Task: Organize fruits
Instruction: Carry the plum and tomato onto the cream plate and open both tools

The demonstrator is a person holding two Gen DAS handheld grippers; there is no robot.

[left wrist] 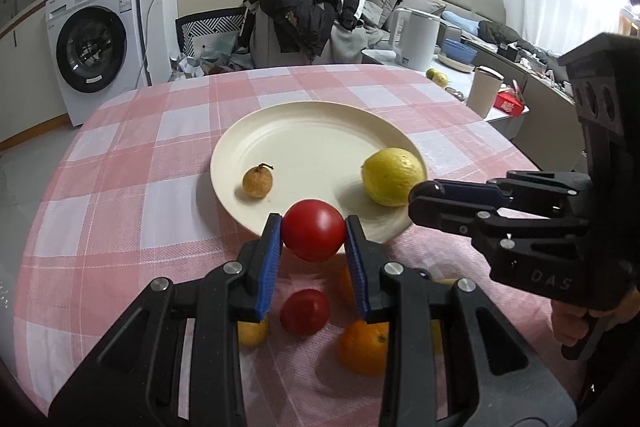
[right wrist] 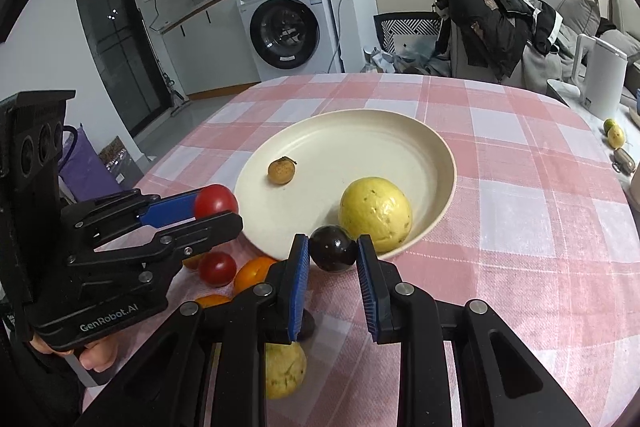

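Left gripper point(left wrist: 314, 229) pinches a red tomato point(left wrist: 314, 229) at the plate's point(left wrist: 304, 131) near rim; right gripper point(right wrist: 333, 253) clamps a dark fruit point(right wrist: 332, 247) there.

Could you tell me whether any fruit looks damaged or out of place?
The big yellow fruit on the plate has brown specks and blemishes on its skin. Nothing looks spilled; a tomato and an orange sit on the tablecloth.
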